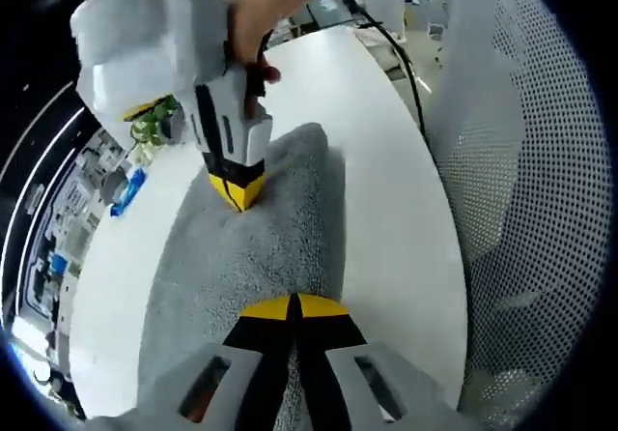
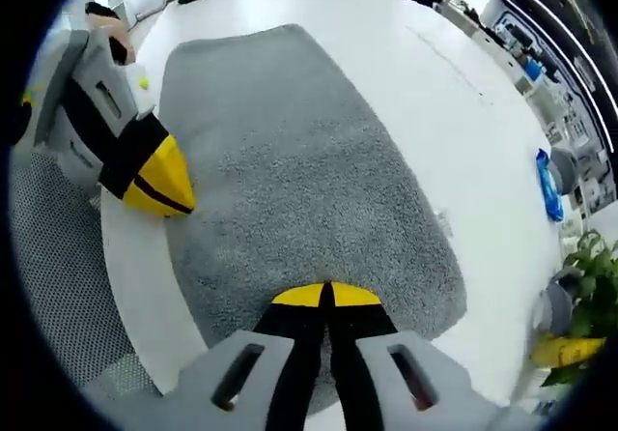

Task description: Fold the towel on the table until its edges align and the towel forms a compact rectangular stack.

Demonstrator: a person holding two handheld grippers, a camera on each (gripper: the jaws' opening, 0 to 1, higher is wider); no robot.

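left tongs (image 1: 293, 307): light grey moulded body, black jaw arms, yellow tips split by a thin black seam
left tongs slots: two dark oblong cut-outs in the grey shell, something reddish inside the left one
right tongs (image 2: 325, 296): same build, grey shell, black arms, yellow tips, two oblong slots
right tongs seen from left gripper view: bulky pale grey housing, black stripes down the nose
hand (image 1: 253, 15): bare, no sleeve visible
cable (image 1: 391, 44): thin, black
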